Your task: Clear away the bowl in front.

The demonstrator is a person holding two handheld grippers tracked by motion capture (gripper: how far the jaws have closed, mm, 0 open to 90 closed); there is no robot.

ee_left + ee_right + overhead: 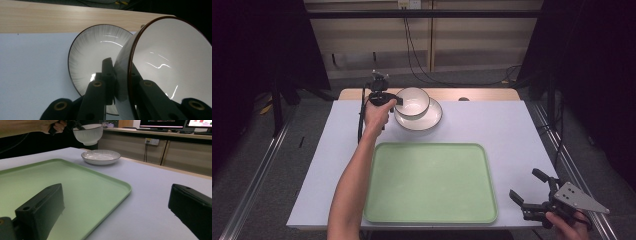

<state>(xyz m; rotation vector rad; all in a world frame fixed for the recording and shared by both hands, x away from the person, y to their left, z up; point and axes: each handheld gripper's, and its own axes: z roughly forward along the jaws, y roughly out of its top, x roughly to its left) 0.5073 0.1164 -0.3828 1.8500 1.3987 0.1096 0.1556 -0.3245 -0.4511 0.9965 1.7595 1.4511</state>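
Nearest to us in the left gripper view, the two black jaws of our left gripper (120, 82) are clenched on the wall of the bowl (165, 60), one jaw inside and one outside, just below the dark rim. This pinch on the thin wall is why the bowl hangs tilted, with its opening turned to the side. In the right gripper view the bowl (88, 134) is in the air, apart from the plate (100, 156) that lies under it on the counter (512, 130). We judge that the bowl is being taken off the plate so that the two can be handled one by one. The green tray (430, 181) lies on the near half of the counter, well apart from the plate, and it is probably the place for them. Our right gripper (528, 189) waits past the tray's right corner with its jaws released and nothing between them, so it stays out of the way.
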